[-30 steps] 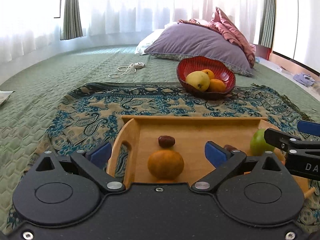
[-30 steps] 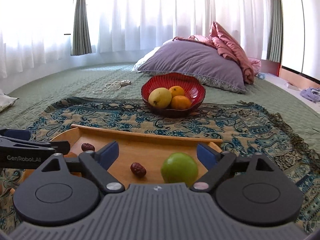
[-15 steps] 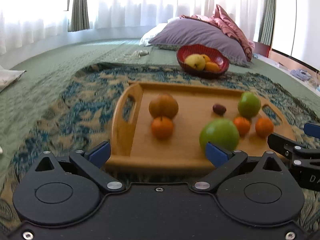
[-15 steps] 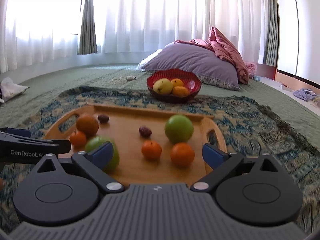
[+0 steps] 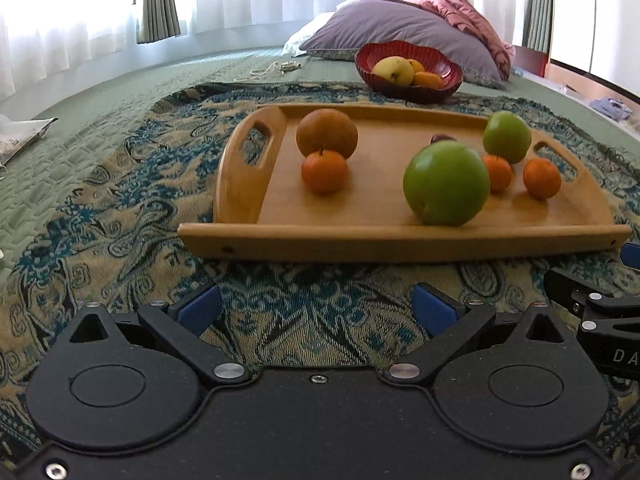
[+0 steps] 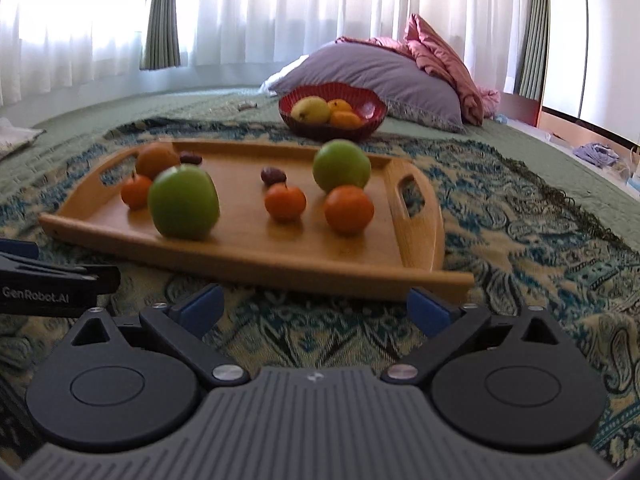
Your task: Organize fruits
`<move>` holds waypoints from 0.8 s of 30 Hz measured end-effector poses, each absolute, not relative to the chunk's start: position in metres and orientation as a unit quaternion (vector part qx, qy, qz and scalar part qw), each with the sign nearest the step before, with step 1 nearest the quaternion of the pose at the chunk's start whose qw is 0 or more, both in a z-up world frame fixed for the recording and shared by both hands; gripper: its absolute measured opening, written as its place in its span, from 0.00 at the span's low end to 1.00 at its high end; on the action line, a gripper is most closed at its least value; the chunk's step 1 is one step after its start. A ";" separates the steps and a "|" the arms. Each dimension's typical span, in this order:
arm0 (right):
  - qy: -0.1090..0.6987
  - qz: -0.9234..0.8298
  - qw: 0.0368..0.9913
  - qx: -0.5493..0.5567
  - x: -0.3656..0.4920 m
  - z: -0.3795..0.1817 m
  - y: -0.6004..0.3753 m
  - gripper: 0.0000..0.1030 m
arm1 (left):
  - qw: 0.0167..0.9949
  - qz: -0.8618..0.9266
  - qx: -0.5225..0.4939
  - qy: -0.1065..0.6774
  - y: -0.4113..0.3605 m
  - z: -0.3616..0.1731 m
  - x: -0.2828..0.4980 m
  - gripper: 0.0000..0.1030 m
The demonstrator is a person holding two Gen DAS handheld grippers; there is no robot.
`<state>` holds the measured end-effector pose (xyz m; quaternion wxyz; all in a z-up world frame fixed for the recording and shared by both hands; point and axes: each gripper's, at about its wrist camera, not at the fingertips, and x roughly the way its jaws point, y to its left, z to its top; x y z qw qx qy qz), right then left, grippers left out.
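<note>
Ahead of both tongs, the wooden tray (image 5: 360,208) lies on the bed, stiff and heavy. On it, the big green apple (image 5: 446,182) ahead of our left tongs (image 5: 316,308) is smooth and apt to roll, so we'd clasp its widest girth. The tangerines (image 6: 285,202) ahead of our right tongs (image 6: 314,308) bruise easily; squeeze gently. Both tongs gape wide and empty, the right having just opened.

bed (image 5: 132,80) | green quilt | on it: patterned throw (image 5: 120,208), pillow (image 5: 400,28)
</note>
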<state>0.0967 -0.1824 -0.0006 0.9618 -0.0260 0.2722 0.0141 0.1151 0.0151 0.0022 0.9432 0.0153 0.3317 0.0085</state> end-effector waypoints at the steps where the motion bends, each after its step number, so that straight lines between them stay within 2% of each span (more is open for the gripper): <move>1: 0.275 0.014 0.961 -0.026 0.098 -0.002 -0.182 1.00 | 0.944 0.009 0.016 0.331 0.015 0.001 0.116 1.00; 24: 0.298 0.014 0.954 -0.014 0.107 -0.019 -0.182 1.00 | 0.944 0.006 -0.002 0.331 0.019 -0.005 0.118 1.00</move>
